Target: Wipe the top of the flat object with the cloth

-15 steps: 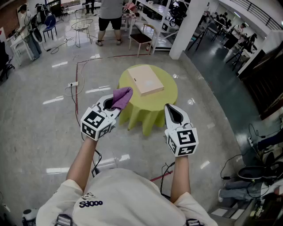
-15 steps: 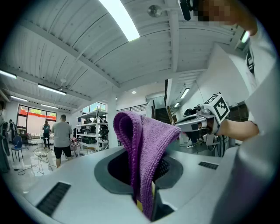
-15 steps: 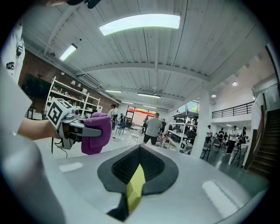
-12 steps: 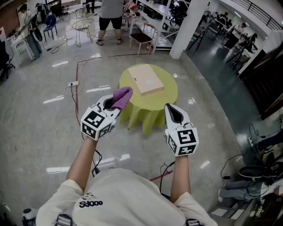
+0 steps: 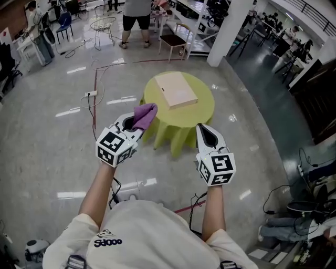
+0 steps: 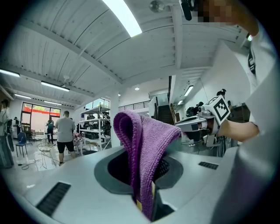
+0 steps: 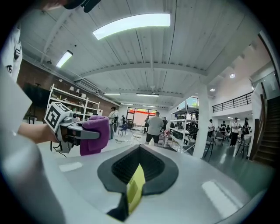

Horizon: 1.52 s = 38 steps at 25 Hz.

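Since half a second back, a small shift in the head view only: table point(image 5: 206, 104) and board point(image 5: 178, 90) now a little higher and further right in the frame, both grippers held just where they were. Left gripper point(image 5: 137, 123) raised in front, clamped on the cloth point(image 5: 145, 114). Purple, folded over, standing up out of the seam and flopping to one side (seen plainly in the left gripper view, pinched at its lower end). Right gripper point(image 5: 202, 130) level with it and well apart, pressed together with nothing but a yellow tab point(image 7: 134, 189) at the seam. Both pointed forward and upward, over grey floor point(image 5: 63, 157), short of the table and touching nothing on it. Board lying flat on the round yellow-green top, pale tan, turned at a slant, nearer the far edge. Cloth well apart from the board, up in the air on the near left side of the table. Beyond the table, a chair point(image 5: 170, 44) and a person point(image 5: 136, 10) standing.
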### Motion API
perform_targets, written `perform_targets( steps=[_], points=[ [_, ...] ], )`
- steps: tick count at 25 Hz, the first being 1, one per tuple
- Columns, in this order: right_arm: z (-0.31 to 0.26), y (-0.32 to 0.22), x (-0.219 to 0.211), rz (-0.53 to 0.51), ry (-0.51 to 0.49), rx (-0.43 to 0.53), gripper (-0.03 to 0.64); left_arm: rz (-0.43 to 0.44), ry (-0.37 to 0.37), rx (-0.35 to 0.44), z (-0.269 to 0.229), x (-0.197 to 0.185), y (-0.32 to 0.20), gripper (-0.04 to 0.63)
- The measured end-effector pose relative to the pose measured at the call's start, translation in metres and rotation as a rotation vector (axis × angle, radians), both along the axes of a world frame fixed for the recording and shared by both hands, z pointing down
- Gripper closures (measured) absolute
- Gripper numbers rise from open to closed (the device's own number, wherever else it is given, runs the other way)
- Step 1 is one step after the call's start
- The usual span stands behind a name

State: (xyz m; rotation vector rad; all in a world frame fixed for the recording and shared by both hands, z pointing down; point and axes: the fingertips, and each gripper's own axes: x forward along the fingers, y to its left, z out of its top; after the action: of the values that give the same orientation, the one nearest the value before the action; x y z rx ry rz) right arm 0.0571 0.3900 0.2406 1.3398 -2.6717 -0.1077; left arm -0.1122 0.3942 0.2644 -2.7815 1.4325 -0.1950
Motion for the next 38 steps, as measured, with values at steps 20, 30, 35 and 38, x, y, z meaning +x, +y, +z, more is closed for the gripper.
perform_targets(
  steps=[20,30,35,38],
  points=[
    [0.021,-0.015,0.056,-0.129,-0.052,-0.042,0.607,-0.093,-0.013,-0.037,0.02,0.048,-0.011,0.531],
    [0.044,-0.084,0.05,-0.111,-0.012,-0.056,0.607,-0.095,-0.007,-0.062,0.047,0.034,-0.085,0.531],
    [0.045,-0.148,0.034,-0.099,-0.001,-0.064,0.607,-0.095,-0.006,-0.054,0.045,0.014,-0.149,0.531],
    [0.042,-0.19,0.019,-0.105,-0.009,-0.08,0.607,-0.091,-0.003,-0.061,0.043,0.001,-0.191,0.531]
  ],
)
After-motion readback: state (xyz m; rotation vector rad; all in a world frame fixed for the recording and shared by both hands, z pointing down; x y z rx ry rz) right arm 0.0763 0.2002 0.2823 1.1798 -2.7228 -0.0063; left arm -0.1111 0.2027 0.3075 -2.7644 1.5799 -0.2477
